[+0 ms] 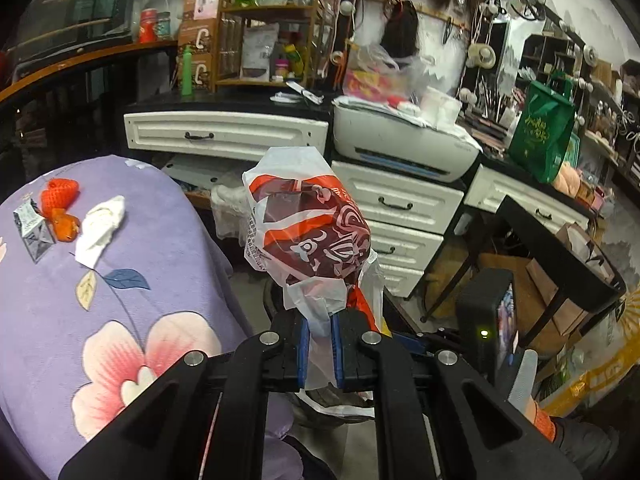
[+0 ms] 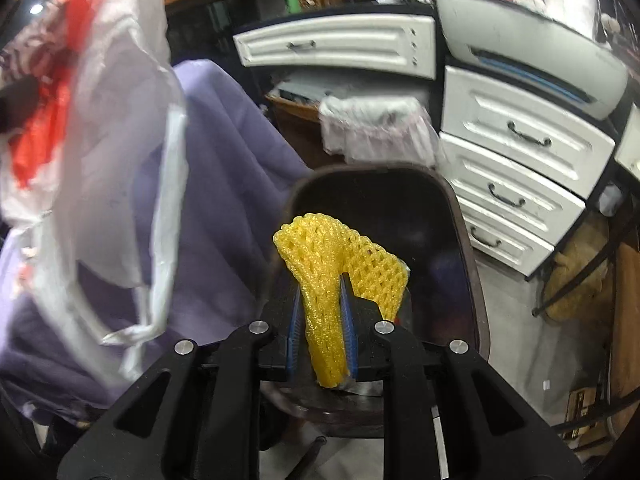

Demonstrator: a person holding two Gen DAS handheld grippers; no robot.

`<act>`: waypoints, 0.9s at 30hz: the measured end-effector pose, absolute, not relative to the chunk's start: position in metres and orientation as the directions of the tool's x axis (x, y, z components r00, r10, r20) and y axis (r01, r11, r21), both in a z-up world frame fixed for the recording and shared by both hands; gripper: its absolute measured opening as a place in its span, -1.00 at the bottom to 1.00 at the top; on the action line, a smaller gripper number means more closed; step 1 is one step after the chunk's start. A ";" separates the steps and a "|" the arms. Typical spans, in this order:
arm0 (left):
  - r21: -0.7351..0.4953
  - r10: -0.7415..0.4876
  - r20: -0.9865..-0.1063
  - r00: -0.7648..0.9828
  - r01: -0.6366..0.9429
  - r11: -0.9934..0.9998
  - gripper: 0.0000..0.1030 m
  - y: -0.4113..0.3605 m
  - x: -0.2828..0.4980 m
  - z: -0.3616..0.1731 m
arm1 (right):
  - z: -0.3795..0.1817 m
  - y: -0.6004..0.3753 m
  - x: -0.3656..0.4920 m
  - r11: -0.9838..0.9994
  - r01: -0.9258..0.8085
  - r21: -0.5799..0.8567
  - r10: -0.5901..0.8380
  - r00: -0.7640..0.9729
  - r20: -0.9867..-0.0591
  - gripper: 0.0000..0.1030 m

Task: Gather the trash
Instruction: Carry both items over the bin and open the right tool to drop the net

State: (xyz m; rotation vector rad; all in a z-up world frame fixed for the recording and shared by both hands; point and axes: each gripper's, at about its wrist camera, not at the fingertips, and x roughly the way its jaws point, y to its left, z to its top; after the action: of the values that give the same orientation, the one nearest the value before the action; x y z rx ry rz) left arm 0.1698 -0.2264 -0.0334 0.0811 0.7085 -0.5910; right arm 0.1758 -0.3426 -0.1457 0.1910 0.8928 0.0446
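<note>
My left gripper point(image 1: 319, 322) is shut on the white handle of a red-and-white plastic bag point(image 1: 308, 224), which stands up in front of it. On the purple floral cloth point(image 1: 132, 240) at the left lie an orange foam net point(image 1: 60, 196), a crumpled white tissue point(image 1: 100, 224) and a small silver carton point(image 1: 32, 232). In the right wrist view my right gripper point(image 2: 322, 300) is shut on a yellow foam net point(image 2: 340, 268), above a dark chair seat point(image 2: 384, 216). The same bag point(image 2: 92, 128) hangs blurred at that view's left.
White drawers point(image 1: 392, 200) and a white printer point(image 1: 404, 140) stand behind. A bin lined with clear plastic point(image 2: 376, 128) sits under the desk. A black stand point(image 1: 484, 312) and a black table frame point(image 1: 560, 256) are at the right. Cluttered shelves point(image 1: 264, 40) fill the back wall.
</note>
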 end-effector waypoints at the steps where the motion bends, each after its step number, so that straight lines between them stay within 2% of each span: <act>1: -0.119 -0.479 -0.642 0.599 0.539 0.834 -0.81 -0.230 0.172 -0.037 | -0.153 -0.346 0.178 0.980 0.055 0.191 0.117 0.616 -0.779 -0.55; 2: -0.114 -0.474 -0.651 0.593 0.540 0.834 -0.81 -0.234 0.173 -0.041 | -0.159 -0.351 0.180 0.977 0.067 0.202 0.121 0.604 -0.787 -0.47; 4: -0.110 -0.469 -0.664 0.582 0.545 0.831 -0.81 -0.240 0.175 -0.047 | -0.170 -0.359 0.180 0.973 0.096 0.212 0.115 0.592 -0.798 0.02; 6: -0.102 -0.465 -0.675 0.573 0.553 0.827 -0.81 -0.248 0.176 -0.053 | -0.175 -0.367 0.176 0.969 0.130 0.209 0.092 0.598 -0.796 0.18; 12: -0.092 -0.459 -0.707 0.538 0.573 0.814 -0.81 -0.272 0.183 -0.070 | -0.166 -0.392 0.164 0.965 0.182 0.190 0.036 0.624 -0.781 0.19; 18: -0.076 -0.442 -0.745 0.500 0.593 0.801 -0.81 -0.298 0.188 -0.092 | -0.150 -0.419 0.157 0.957 0.253 0.140 -0.060 0.649 -0.758 0.33; 27: -0.065 -0.399 -0.801 0.446 0.598 0.799 -0.81 -0.321 0.198 -0.128 | -0.148 -0.448 0.144 0.939 0.316 0.136 -0.109 0.649 -0.753 0.39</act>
State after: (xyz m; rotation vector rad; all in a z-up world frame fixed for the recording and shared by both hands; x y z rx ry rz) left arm 0.1976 -0.3207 -0.1281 0.2413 0.9198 -0.6250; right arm 0.1444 -0.4481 -0.1482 0.2657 0.8319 -0.2447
